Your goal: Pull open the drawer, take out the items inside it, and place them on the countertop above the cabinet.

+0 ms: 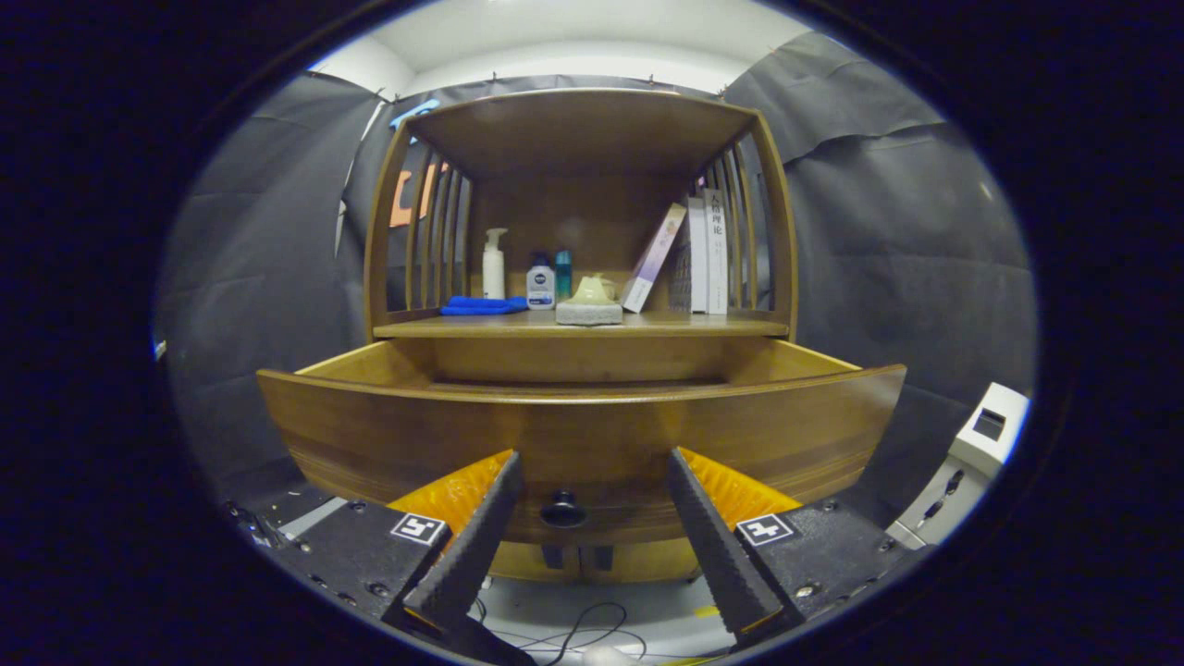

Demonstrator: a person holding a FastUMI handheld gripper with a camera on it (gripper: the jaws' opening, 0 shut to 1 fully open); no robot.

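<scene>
A: What is seen ahead of the gripper [592, 472]?

B: A wooden cabinet [581, 139] is seen straight ahead, with slatted sides and an open shelf. Below the shelf, a wide drawer [583, 435] is shown pulled out toward the camera, its curved front panel spanning the space beyond the fingers.

A: How are the fingers set?

B: They are spread wide apart, with nothing held between them. A small dark knob [562, 509] on the drawer front is seen in the gap between the fingertips, closer to the left one and touched by neither.

A: Can the inside of the drawer be seen?

B: Only its side walls and back wall are shown above the front panel. The floor of the drawer is hidden by the front, so its contents cannot be told.

A: What is kept on the countertop [583, 324] above the drawer?

B: From left to right, a folded blue cloth [481, 305], a white pump bottle [494, 265], a small white bottle [540, 283] with a dark cap, and a slim teal bottle [562, 272] are seen. A pale sponge-like block [589, 305] is set near the front edge at the middle. Several books [689, 250] are stood at the right, one of them leaning

A: And below the drawer?

B: A pale floor with thin dark cables [573, 629] is seen between the fingers
</scene>
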